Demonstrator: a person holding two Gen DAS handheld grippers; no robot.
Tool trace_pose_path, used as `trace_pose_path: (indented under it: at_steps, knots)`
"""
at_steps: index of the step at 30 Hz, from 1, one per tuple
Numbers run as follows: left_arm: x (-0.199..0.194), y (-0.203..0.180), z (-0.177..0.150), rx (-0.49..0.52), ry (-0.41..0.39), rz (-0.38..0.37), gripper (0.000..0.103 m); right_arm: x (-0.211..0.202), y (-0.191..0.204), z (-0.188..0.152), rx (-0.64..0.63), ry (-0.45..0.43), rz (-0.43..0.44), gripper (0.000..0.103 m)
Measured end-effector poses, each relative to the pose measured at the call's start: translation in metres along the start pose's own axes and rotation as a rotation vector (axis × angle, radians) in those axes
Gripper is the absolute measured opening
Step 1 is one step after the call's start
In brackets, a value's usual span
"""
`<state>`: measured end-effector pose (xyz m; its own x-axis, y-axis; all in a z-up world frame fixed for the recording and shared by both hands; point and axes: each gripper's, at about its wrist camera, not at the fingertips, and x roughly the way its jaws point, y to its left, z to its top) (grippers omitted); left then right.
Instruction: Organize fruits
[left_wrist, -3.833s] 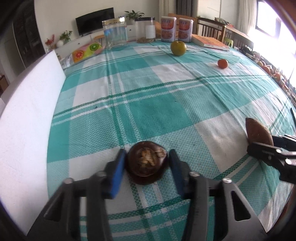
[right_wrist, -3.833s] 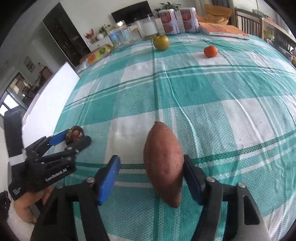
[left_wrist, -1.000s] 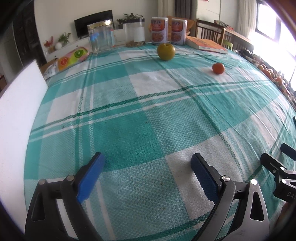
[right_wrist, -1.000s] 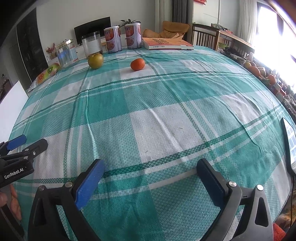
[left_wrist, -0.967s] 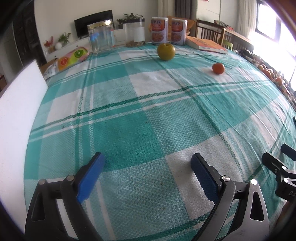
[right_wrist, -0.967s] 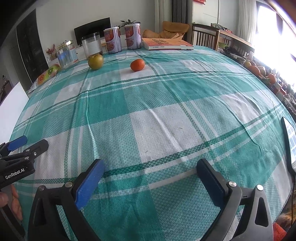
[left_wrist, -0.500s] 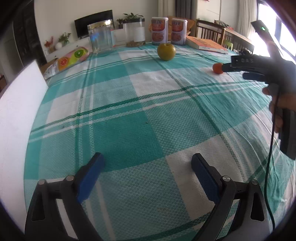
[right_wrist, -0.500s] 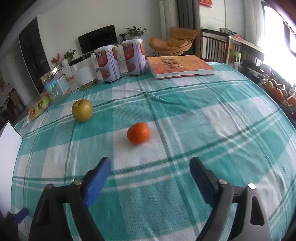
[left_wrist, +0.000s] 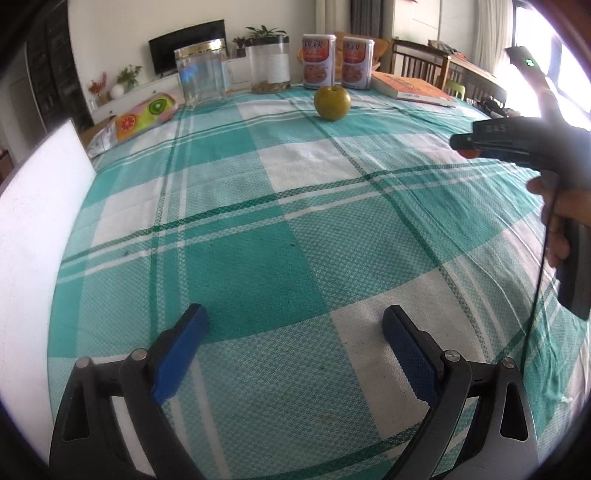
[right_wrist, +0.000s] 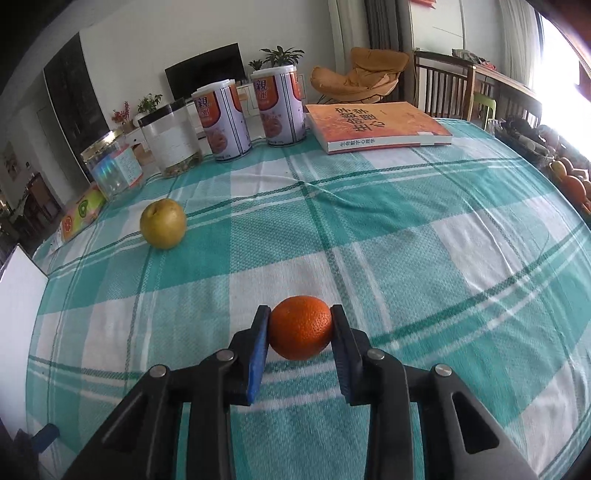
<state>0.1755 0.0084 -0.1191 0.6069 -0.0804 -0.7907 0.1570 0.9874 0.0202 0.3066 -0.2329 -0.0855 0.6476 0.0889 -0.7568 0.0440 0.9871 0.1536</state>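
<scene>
Clamping the orange (right_wrist: 300, 327), right claw (right_wrist: 300, 332) hides it leftward; left claw (left_wrist: 293, 334) gapes apart.

My left gripper (left_wrist: 293, 332) sits low, blue pads spread wide with nothing between them. My right gripper (right_wrist: 300, 328) is reached far forward, pads pinched on the orange (right_wrist: 300, 326); whether it's lifted, I can't quite tell.
</scene>
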Motion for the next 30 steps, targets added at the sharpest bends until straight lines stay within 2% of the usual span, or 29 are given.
trace_pose_path:
  at_steps: [7,13,14,15,16,17,18,20,24,30]
  knots:
    - [0.000,0.000,0.000,0.000,0.000,0.001,0.097,-0.069,0.003,-0.082,0.003,0.070,0.055,0.033]
    - [0.000,0.000,0.000,0.000,0.000,0.000,0.097,-0.079,0.025,-0.130,-0.060,0.054,0.029,0.036]
    - [0.000,0.000,0.000,0.000,0.000,0.000,0.097,-0.080,0.029,-0.133,-0.081,0.028,0.015,0.041]
    - [0.000,0.000,0.000,0.000,0.000,0.000,0.097,-0.079,0.032,-0.134,-0.100,0.024,-0.006,0.054]
    - [0.000,0.000,0.000,0.000,0.000,0.000,0.097,-0.078,0.034,-0.135,-0.112,0.022,-0.016,0.061]
    - [0.000,0.000,0.000,0.000,0.000,0.000,0.097,-0.076,0.035,-0.135,-0.118,0.028,-0.022,0.072]
    - [0.000,0.000,0.000,0.000,0.000,0.000,0.097,-0.075,0.035,-0.135,-0.122,0.032,-0.024,0.077]
    - [0.000,0.000,0.000,0.000,0.000,0.000,0.097,-0.075,0.035,-0.136,-0.125,0.035,-0.025,0.079]
    - [0.000,0.000,0.000,0.000,0.000,0.000,0.097,-0.071,0.040,-0.136,-0.148,0.052,-0.025,0.091]
    - [0.000,0.000,0.000,0.001,0.000,0.000,0.097,-0.069,0.042,-0.136,-0.162,0.062,-0.023,0.096]
